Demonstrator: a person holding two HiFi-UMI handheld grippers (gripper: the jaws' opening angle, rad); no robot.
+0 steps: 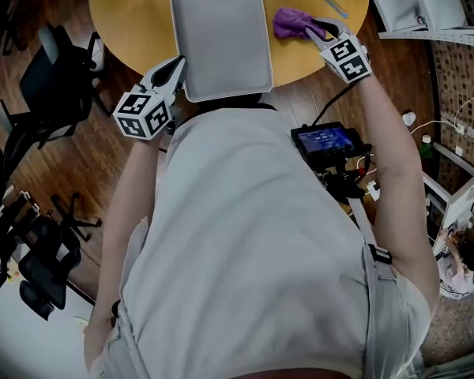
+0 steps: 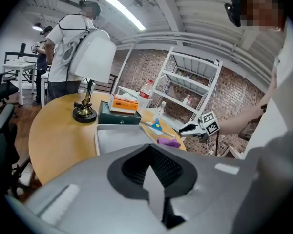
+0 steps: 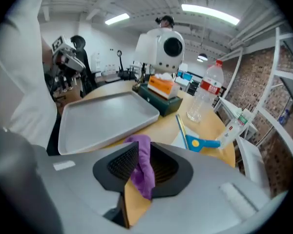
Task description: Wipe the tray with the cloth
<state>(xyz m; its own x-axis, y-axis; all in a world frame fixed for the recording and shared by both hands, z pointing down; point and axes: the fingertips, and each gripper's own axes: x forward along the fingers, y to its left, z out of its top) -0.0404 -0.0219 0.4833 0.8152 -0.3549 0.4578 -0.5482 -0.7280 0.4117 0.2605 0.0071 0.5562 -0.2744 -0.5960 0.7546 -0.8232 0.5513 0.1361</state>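
Note:
The grey tray (image 1: 221,38) lies on the round wooden table (image 1: 126,14) straight ahead of me. A bunched purple cloth (image 1: 291,22) rests on the table just right of it. My right gripper (image 1: 317,28) reaches the cloth's right edge. In the right gripper view the cloth (image 3: 144,169) sits between the parted jaws of that gripper (image 3: 139,179), which are open. My left gripper (image 1: 172,65) is at the tray's near left corner. In the left gripper view its jaws (image 2: 154,189) stand close together on a thin grey strip that looks like the tray's rim; the tray (image 2: 119,135) stretches ahead.
Behind the tray stand a lamp (image 2: 84,113), a green box (image 3: 163,99) with an orange box on it, and a water bottle (image 3: 207,91). A blue tool (image 3: 202,143) lies on paper beside the cloth. Metal shelving (image 1: 434,6) is at the right, office chairs (image 1: 47,77) at the left.

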